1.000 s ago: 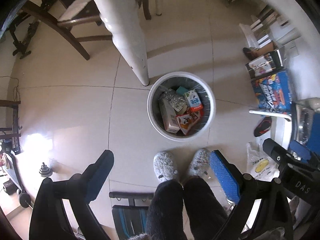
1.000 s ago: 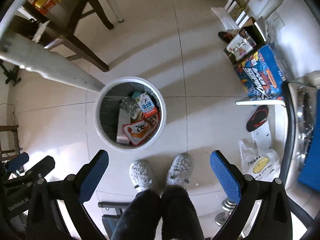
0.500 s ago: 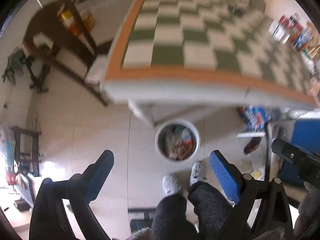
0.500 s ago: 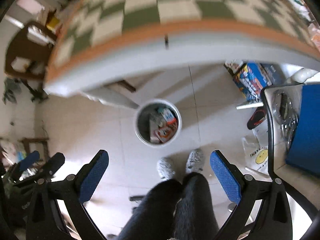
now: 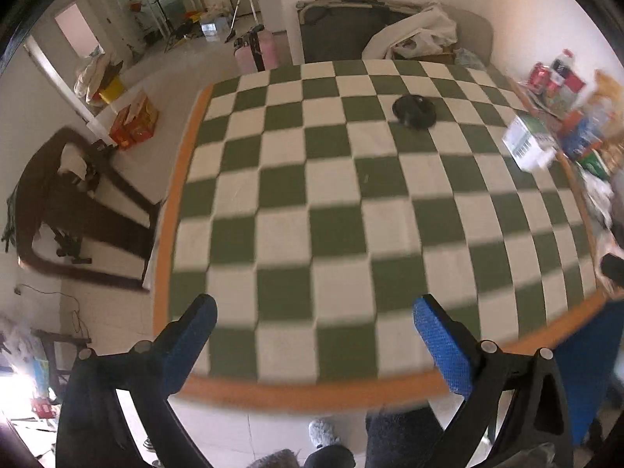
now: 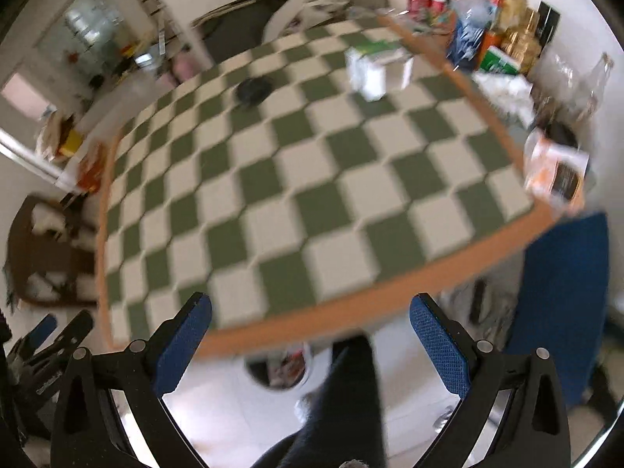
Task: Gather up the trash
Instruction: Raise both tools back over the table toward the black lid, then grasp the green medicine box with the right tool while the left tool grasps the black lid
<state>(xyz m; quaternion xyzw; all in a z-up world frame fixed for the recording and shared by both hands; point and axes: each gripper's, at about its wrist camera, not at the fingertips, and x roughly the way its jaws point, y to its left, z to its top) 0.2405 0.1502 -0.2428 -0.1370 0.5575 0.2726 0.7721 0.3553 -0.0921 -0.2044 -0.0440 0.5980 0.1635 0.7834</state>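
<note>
My left gripper wide open, empty, above green-and-white checkered table. My right gripper equally wide, empty. White-green carton lies near table's far right edge. Only right view shows round white trash bin under near edge, blurred wrappers inside.

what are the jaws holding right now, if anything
Nothing. The left gripper and right gripper both stand open and empty above the checkered table.

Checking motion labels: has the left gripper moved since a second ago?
Yes. The left gripper rose from over the floor bin to above the checkered table.
</note>
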